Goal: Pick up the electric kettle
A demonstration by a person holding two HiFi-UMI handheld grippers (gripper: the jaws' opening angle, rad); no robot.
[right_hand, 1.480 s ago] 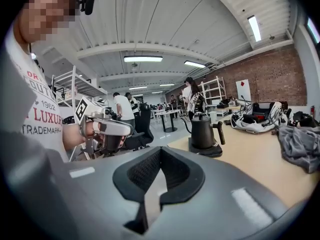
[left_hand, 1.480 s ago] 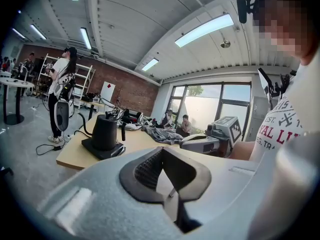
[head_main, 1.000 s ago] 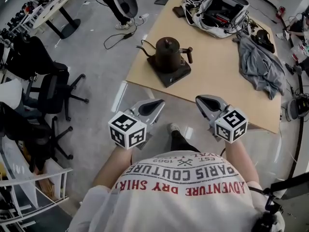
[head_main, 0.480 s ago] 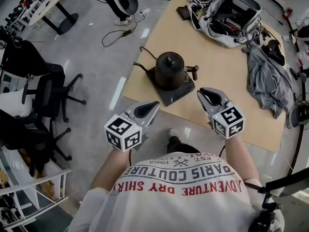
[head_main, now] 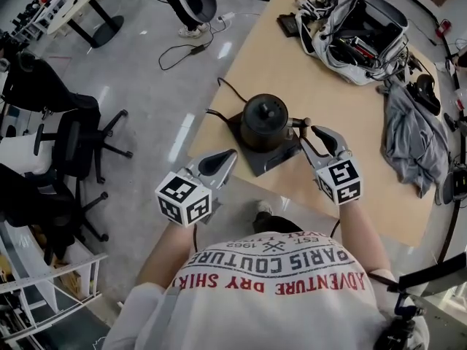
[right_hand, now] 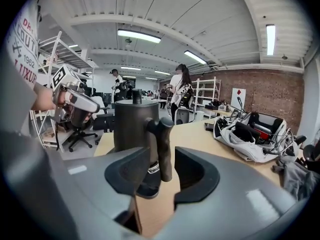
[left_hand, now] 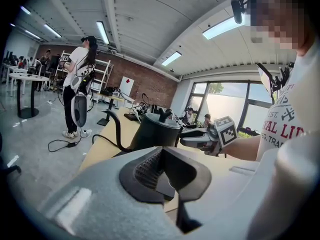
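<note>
A dark electric kettle stands on its square base near the front edge of a tan table. Its spout points left and its handle points right. My right gripper is open, its jaws having just been opening. In the right gripper view the handle stands upright between the right gripper's pads, with a gap on each side. My left gripper is shut and empty, short of the table's near corner, left of the kettle.
An open bag of cables lies at the table's far end, and a grey cloth on its right. The base's black cord runs off the left edge. Office chairs stand on the floor at left. A person stands beyond the table.
Both grippers have moved forward towards the kettle. The right gripper's jaws have opened and now stand on either side of the handle. The left stays shut.
</note>
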